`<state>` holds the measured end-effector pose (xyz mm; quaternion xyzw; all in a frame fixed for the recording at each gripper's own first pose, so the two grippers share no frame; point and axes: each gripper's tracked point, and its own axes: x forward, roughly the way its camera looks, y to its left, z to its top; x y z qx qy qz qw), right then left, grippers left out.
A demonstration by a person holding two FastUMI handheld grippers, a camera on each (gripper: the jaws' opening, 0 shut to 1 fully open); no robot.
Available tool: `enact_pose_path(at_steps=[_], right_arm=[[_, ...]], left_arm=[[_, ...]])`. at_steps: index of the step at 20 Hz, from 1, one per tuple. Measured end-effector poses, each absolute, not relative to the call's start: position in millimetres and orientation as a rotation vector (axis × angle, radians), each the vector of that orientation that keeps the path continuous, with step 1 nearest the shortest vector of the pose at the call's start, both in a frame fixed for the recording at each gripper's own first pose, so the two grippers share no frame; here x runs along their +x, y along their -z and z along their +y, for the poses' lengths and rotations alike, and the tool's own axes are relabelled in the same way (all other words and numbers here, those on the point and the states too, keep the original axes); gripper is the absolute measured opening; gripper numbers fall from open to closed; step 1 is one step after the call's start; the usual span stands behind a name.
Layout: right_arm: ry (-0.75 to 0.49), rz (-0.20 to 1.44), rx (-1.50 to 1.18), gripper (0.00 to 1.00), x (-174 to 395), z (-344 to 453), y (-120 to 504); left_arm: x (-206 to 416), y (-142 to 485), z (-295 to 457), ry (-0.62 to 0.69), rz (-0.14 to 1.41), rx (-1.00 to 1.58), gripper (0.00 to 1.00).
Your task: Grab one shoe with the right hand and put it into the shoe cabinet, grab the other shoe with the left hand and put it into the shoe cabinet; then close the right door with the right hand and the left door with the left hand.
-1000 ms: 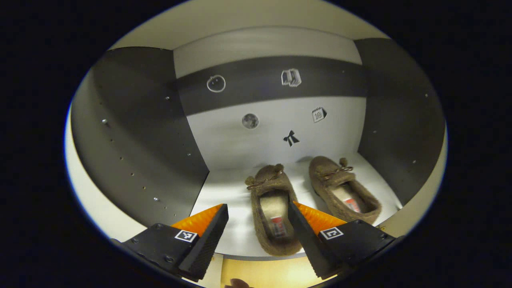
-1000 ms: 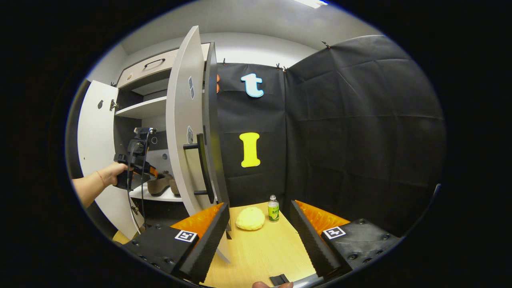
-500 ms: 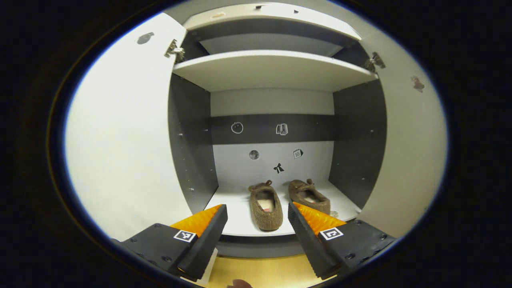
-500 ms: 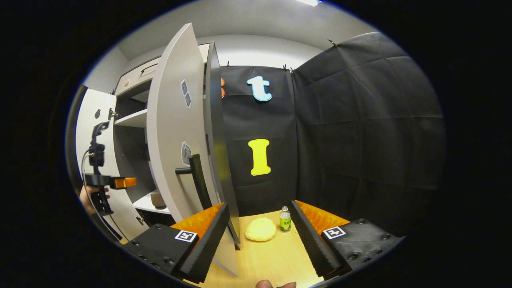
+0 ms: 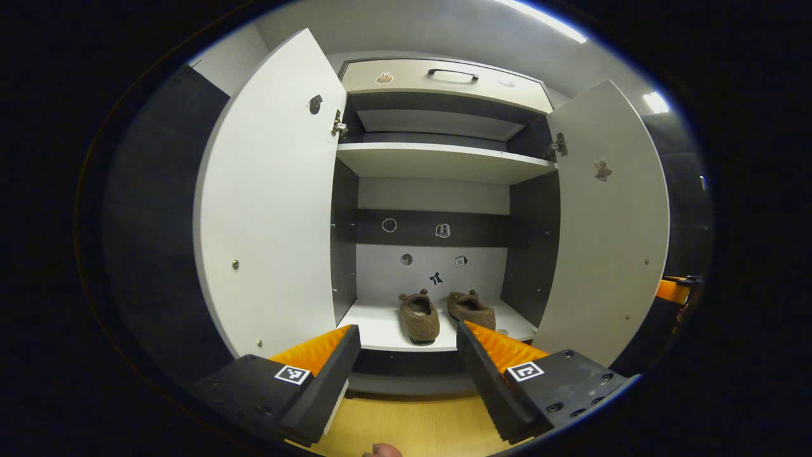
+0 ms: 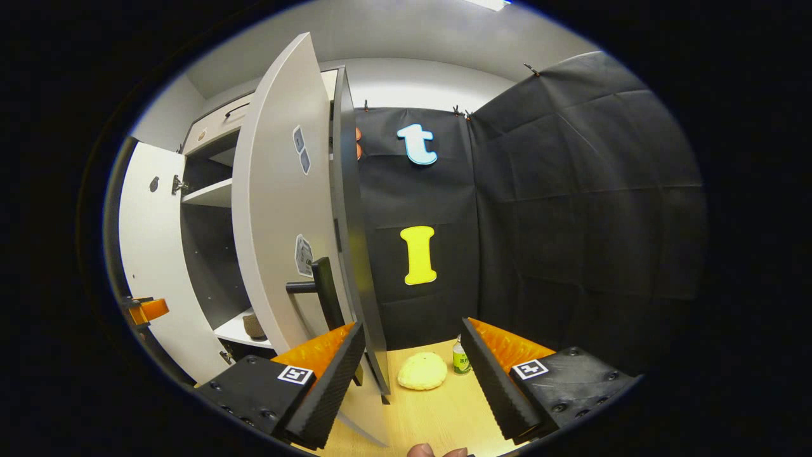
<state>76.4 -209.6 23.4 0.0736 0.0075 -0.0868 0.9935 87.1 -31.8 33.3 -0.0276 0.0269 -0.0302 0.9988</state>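
Ribbed pads line the fingers of our left gripper (image 5: 406, 374), which hangs open and empty in front of the shoe cabinet (image 5: 438, 162). Past it, in the left gripper view, two brown fuzzy shoes sit side by side on the lower shelf (image 5: 380, 327): the left shoe (image 5: 419, 317) and the right shoe (image 5: 471, 308), toes toward the back wall. The left door (image 5: 273, 197) and the right door (image 5: 606, 216) both stand wide open. Our right gripper (image 6: 412, 377) is open too, holding nothing, just beside the right door's black handle (image 6: 320, 298). Beyond it on the wooden table (image 6: 438, 412) we see a yellow sponge (image 6: 422, 379) and a small bottle (image 6: 461, 360).
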Motion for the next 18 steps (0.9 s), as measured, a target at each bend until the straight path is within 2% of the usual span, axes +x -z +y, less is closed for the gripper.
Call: enact_pose_path(at_steps=[5,7,8,11,18], right_arm=[[0.239,-0.009,0.155,0.98,72.9,-197.1,-23.8],[0.223,-0.006,0.174,1.0,70.9,-180.5,-22.9],[0.209,-0.004,0.18,0.98,70.2,-172.1,-22.2],[0.19,-0.009,0.17,1.0,70.8,-151.4,-22.0],[0.102,0.009,0.196,0.98,83.6,-92.9,-20.1]], left_arm=[[43.4,-19.3,-25.3,0.091,0.067,-0.033,0.96],[33.1,-16.9,-20.1,0.098,0.069,-0.022,0.97],[28.7,-16.5,-15.6,0.095,0.066,-0.015,0.97],[18.9,-18.2,1.9,0.076,0.054,0.001,0.97],[9.4,-7.1,31.7,0.056,0.071,-0.006,0.97]])
